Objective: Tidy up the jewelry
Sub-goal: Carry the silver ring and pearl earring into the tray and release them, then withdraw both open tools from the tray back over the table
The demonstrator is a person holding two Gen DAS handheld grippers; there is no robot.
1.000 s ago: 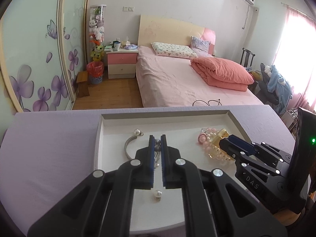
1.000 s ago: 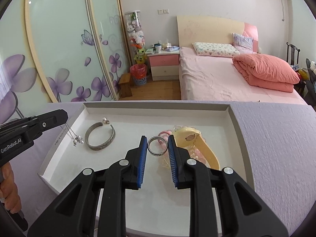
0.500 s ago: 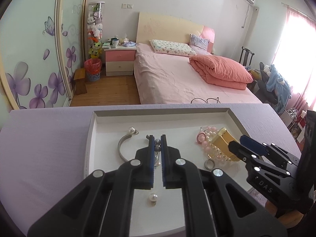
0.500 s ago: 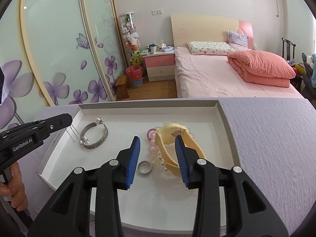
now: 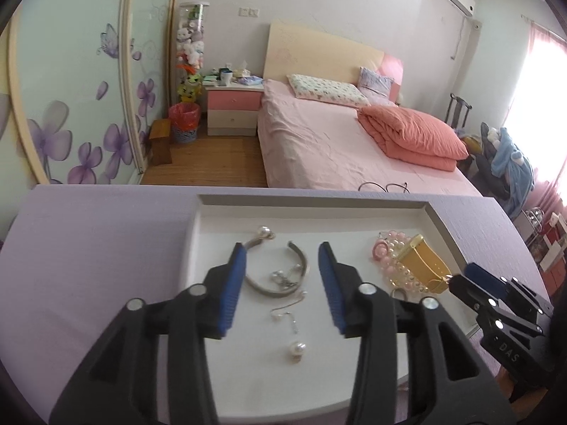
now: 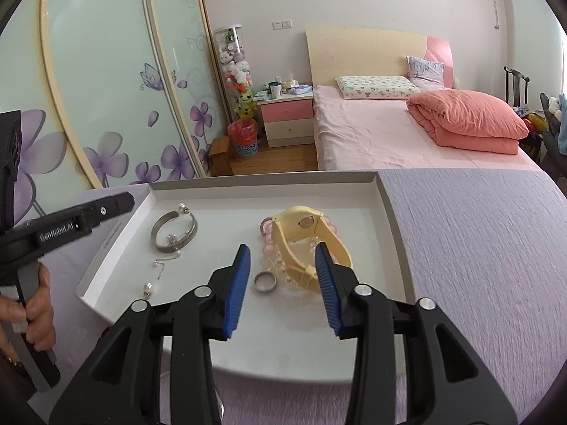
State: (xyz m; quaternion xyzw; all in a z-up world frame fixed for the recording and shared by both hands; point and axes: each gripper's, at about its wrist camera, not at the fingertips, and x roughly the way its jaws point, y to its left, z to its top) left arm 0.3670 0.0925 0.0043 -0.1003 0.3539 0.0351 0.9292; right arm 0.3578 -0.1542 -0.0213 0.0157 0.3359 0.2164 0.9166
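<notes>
A white tray (image 5: 248, 382) on the purple table holds the jewelry. A silver bangle (image 5: 280, 288) with a pearl end lies at its left, also in the right wrist view (image 6: 166, 244). A thin chain with pearl earrings (image 5: 296, 349) lies loose across and below the bangle. My left gripper (image 5: 280, 255) is open and empty above them. A yellow watch (image 6: 308, 244) lies on pink and clear bead bracelets (image 6: 273, 248). A silver ring (image 6: 265, 281) lies in front. My right gripper (image 6: 281, 253) is open and empty over the ring and watch.
The tray's raised rim (image 6: 389, 212) bounds the jewelry. The purple tablecloth (image 6: 478, 248) spreads to the right. A pink bed (image 6: 407, 134) and a nightstand (image 6: 287, 120) stand behind the table. A hand (image 6: 35, 304) holds the left gripper's handle.
My left gripper has opened and let the chain with pearls drop onto the tray by the bangle. My right gripper has opened wider, with the released ring lying on the tray.
</notes>
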